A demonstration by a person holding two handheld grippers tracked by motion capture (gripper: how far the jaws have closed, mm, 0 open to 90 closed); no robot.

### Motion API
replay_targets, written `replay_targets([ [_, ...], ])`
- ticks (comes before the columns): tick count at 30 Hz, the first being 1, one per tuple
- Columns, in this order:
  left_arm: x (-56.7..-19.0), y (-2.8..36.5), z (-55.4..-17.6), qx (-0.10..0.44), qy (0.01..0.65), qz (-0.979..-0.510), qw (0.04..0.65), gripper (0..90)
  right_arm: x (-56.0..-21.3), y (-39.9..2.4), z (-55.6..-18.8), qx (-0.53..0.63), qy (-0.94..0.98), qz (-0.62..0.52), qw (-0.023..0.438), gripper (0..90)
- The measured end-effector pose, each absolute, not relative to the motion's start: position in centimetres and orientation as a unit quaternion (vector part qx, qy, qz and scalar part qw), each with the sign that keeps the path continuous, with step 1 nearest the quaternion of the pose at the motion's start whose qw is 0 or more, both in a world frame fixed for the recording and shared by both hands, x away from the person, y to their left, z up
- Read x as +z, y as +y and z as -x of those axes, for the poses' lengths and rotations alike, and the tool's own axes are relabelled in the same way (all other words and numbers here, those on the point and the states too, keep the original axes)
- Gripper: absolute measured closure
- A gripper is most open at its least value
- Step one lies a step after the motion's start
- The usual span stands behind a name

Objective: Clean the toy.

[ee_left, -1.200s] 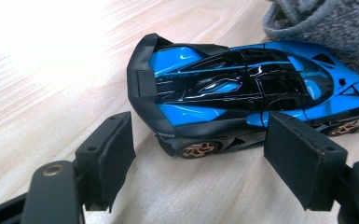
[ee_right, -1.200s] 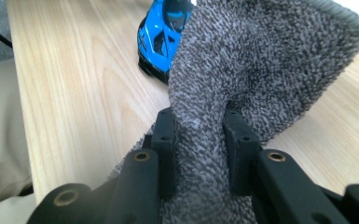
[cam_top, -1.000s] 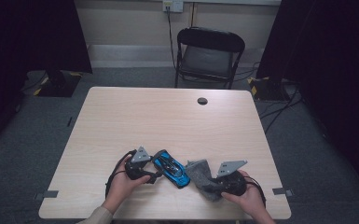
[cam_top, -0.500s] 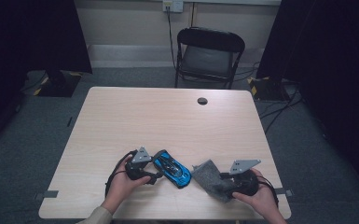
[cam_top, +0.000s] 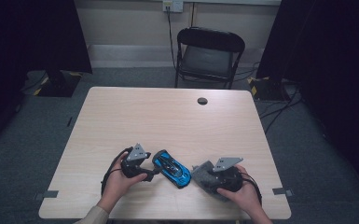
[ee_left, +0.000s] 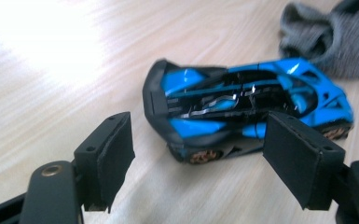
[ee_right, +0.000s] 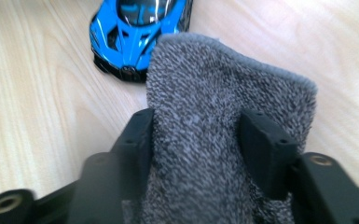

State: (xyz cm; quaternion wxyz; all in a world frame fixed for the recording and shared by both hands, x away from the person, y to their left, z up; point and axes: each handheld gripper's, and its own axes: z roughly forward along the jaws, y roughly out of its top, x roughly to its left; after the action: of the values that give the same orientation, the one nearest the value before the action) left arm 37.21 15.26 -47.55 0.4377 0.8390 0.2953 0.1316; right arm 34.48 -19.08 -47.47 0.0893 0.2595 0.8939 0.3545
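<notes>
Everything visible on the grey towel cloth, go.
The grey terry-looking cloth is a soft, nubby, bunched wad. It lies on the pale wooden table near the front edge, just right of the blue toy sports car. The right gripper has it between its black jaws, which have just been closing, pads against its sides. Its far fold ends close to the car's nose; contact unclear.

Black two-jaw grippers: left gripper [cam_top: 155, 173] and right gripper [cam_top: 204, 176], each topped by a grey three-cornered plate, trailing a black cable. Flat rectangular pads, brass-ringed screw holes behind. Beige sleeve [cam_top: 93, 216] behind left gripper.
</notes>
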Motion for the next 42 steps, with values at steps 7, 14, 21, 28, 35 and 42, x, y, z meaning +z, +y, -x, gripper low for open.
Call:
replay_targets([
  [7,-47.4,15.4,-37.9,0.136,0.308,-0.830,0.445,24.3,-47.8,-19.1,-34.4,0.341,0.899,-0.251,0.107,68.7],
  [14,-47.8,14.7,-38.6,0.127,0.318,-0.825,0.449,24.3,-46.6,-19.1,-33.8,0.363,0.897,-0.230,0.100,71.3],
  [21,-48.3,13.9,-38.8,0.119,0.316,-0.830,0.444,25.2,-45.4,-16.9,-31.4,0.390,0.908,-0.146,0.050,71.2],
  [28,-48.6,14.1,-38.7,0.115,0.318,-0.830,0.444,26.3,-47.4,-14.6,-31.5,0.361,0.924,-0.125,0.024,71.1],
  [35,-48.6,14.2,-38.7,0.115,0.315,-0.830,0.445,27.3,-47.5,-15.2,-32.6,0.357,0.921,-0.152,0.039,71.2],
  [42,-48.6,14.1,-38.6,0.119,0.314,-0.830,0.445,27.3,-47.6,-16.6,-33.8,0.359,0.910,-0.196,0.061,71.1],
])
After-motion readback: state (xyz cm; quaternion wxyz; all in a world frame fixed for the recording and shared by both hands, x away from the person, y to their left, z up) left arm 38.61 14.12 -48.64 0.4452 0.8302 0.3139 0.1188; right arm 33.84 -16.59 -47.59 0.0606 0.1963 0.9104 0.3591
